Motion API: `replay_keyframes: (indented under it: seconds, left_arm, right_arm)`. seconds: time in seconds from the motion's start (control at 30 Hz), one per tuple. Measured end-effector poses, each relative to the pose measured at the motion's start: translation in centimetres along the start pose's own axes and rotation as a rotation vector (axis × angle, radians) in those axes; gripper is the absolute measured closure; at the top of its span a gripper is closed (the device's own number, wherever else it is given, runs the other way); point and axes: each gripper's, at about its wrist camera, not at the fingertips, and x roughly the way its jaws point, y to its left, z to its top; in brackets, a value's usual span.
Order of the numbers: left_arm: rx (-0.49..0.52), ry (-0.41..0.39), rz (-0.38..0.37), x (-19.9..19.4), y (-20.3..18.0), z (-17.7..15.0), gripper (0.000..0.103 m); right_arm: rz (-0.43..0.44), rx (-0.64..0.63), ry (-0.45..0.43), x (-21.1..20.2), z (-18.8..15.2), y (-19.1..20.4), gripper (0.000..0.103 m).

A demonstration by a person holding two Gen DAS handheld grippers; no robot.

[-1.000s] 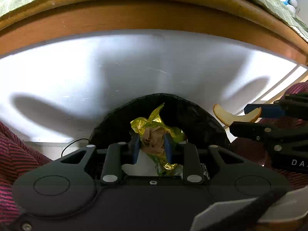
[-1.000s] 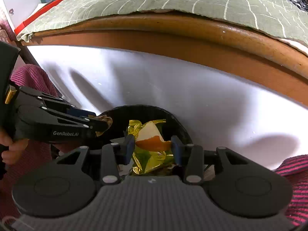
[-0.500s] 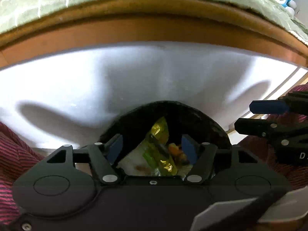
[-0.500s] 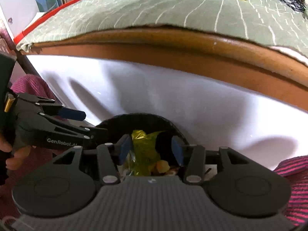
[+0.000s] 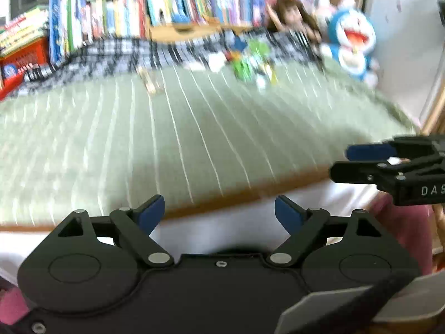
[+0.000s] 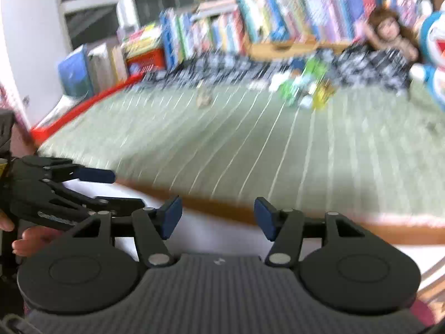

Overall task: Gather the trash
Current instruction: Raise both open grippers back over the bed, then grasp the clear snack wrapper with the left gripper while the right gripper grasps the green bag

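Observation:
Both views are blurred by motion. My left gripper (image 5: 219,211) is open, its jaws still opening, with nothing between the blue pads (image 5: 151,213). My right gripper (image 6: 218,215) is also open and opening, empty too. Each gripper shows in the other's view: the right gripper (image 5: 361,161) at the right edge, the left gripper (image 6: 94,183) at the left edge. Far across the green striped bed cover (image 5: 194,128) lies a small heap of wrappers (image 5: 250,66), green, white and yellow. The same wrappers (image 6: 306,89) show in the right wrist view. A small brownish scrap (image 5: 148,80) lies to their left. The bin is out of view.
The bed's brown wooden edge (image 5: 236,197) and white side panel (image 5: 217,233) lie just below the grippers. Books (image 5: 167,5) line the back wall. A blue cartoon plush (image 5: 353,41) and a doll (image 6: 386,30) sit at the far right. A checked cloth (image 6: 222,66) covers the bed's far end.
Both grippers let go of their trash over the black bin, opened, and rose. The views swung up from the bin to the bed top.

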Motion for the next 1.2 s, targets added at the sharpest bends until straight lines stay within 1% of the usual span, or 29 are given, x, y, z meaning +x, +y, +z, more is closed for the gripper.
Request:
replay_keyframes:
  seconds: [0.07,0.13,0.23,0.33,0.47,0.53,0.7,0.8,0.83,0.9,1.0,1.07,1.17,1.2]
  left_arm:
    - [-0.039,-0.048,0.043,0.2,1.1,2.2,0.017]
    - [-0.083,-0.081,0.072,0.8,2.2,4.1,0.017]
    - [-0.139,-0.106,0.093,2.5,3.9,6.5,0.017]
    - [-0.181,-0.135,0.133,4.9,5.6,9.1,0.017]
    - [-0.208,-0.157,0.181,8.2,7.2,12.0,0.017]
    - [-0.213,-0.16,0.197,10.1,7.4,12.9,0.017]
    - [-0.179,-0.139,0.236,14.6,7.4,14.7,0.017]
    - [-0.144,-0.107,0.262,17.3,7.2,15.4,0.018]
    - [-0.138,-0.095,0.272,18.2,7.3,15.6,0.02]
    - [-0.146,-0.076,0.273,19.4,7.4,15.7,0.024]
    - [-0.192,-0.05,0.255,21.0,8.1,15.9,0.03]
    - [-0.214,-0.038,0.252,22.0,8.5,16.1,0.032]
    - [-0.226,-0.026,0.251,23.1,8.9,16.2,0.041]
    - [-0.229,-0.019,0.253,23.4,9.1,16.2,0.046]
  right_arm:
    - [-0.039,0.015,-0.034,0.1,1.3,-1.1,0.031]
    - [-0.069,0.03,-0.059,0.6,2.6,-2.0,0.029]
    - [-0.109,0.053,-0.084,2.0,4.6,-3.5,0.028]
    - [-0.139,0.087,-0.102,3.5,6.4,-4.9,0.028]
    - [-0.164,0.148,-0.105,6.0,8.9,-7.2,0.028]
    - [-0.174,0.178,-0.106,7.4,9.9,-8.3,0.028]
    - [-0.192,0.25,-0.097,10.9,12.0,-10.6,0.028]
    - [-0.214,0.238,-0.071,13.3,12.8,-11.1,0.029]
    - [-0.229,0.223,-0.063,14.0,13.1,-11.1,0.033]
    - [-0.252,0.195,-0.049,15.4,13.7,-11.1,0.033]
    - [-0.272,0.175,-0.033,17.4,14.4,-11.1,0.034]
    - [-0.283,0.153,-0.019,18.7,14.9,-10.8,0.036]
    - [-0.318,0.145,0.018,20.6,15.4,-10.8,0.039]
    - [-0.324,0.144,0.028,21.3,15.4,-10.9,0.038]
